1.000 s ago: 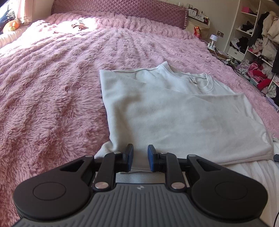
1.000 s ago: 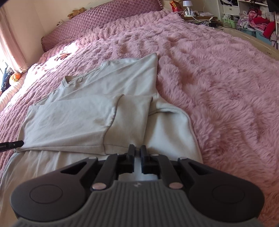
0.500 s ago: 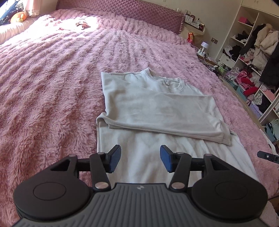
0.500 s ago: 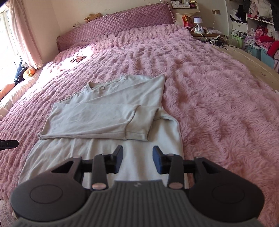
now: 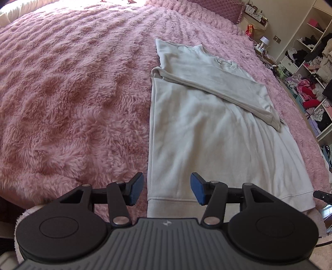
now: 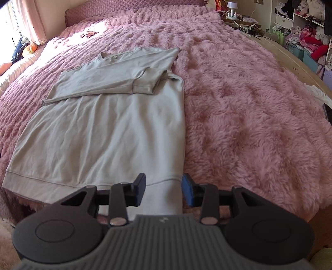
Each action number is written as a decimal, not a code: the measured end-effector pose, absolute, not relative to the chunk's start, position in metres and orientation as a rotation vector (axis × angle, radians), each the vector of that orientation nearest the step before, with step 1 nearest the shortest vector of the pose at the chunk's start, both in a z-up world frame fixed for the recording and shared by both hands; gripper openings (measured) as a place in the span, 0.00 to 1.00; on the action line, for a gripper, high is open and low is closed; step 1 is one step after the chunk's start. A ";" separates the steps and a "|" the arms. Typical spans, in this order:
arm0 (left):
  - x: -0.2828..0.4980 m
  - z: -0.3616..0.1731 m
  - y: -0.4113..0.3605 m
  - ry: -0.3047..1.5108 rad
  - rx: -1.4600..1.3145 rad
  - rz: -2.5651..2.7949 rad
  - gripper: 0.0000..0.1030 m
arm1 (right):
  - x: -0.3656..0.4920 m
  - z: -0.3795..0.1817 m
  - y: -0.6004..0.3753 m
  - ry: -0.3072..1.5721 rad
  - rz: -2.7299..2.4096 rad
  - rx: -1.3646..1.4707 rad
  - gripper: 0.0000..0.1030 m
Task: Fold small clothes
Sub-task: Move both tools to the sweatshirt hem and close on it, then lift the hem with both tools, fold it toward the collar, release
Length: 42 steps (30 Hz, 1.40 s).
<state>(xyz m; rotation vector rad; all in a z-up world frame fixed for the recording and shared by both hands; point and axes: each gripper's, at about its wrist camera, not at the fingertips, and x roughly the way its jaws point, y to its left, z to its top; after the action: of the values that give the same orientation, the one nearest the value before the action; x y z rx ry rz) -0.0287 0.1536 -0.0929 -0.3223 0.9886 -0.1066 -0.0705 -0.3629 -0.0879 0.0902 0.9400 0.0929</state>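
1. The shirt [image 5: 217,133] lay flat on the pink blanket [image 5: 72,93], collar away from you and hem [image 6: 51,182] at the near edge of the bed. Both sleeves [image 6: 99,83] were already crossed over the chest, so the upper part was several layers thick and the lower body a single smooth panel.
2. It looked like soft, light knit: limp, prone to sag and crease, and unlikely to hold any shape when lifted. The plush pile under it would probably grip it and stop it sliding.
3. The ribbed hem band was the firmest part, so the two hem corners seemed the best places to pinch, one per tool, to carry the bottom up toward the collar.
4. Your left tool [image 5: 167,188] hung over the hem's left corner, jaws spread and empty, with the shirt's side edge running between them.
5. Your right tool [image 6: 164,189] hung over the hem's right corner, jaws parted less widely, also gripping nothing.
6. Beyond the bed stood shelves [image 5: 311,68] full of clothes and a small lamp [image 6: 231,6], well apart from the shirt.
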 end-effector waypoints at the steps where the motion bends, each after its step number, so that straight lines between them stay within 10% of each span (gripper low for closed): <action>1: -0.032 -0.096 0.153 0.997 -0.328 -0.103 0.59 | -0.074 -0.090 -0.364 0.950 0.085 0.083 0.34; 20: -0.036 -0.139 0.145 1.145 -0.361 -0.104 0.58 | -0.065 -0.117 -0.361 1.027 0.090 0.156 0.40; 28: -0.033 -0.141 0.145 1.135 -0.395 -0.169 0.10 | -0.062 -0.122 -0.359 1.044 0.091 0.174 0.45; 32: -0.035 -0.132 0.141 1.118 -0.354 -0.198 0.05 | -0.061 -0.120 -0.355 1.057 0.095 0.158 0.13; 42: -0.030 -0.108 0.156 1.053 -0.490 -0.255 0.04 | -0.062 -0.094 -0.353 0.999 0.131 0.193 0.03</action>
<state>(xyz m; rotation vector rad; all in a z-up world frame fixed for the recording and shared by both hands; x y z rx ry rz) -0.0298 0.1555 -0.1081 -0.4900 1.0529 -0.2546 -0.0625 -0.3530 -0.0944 0.1927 0.9990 0.1311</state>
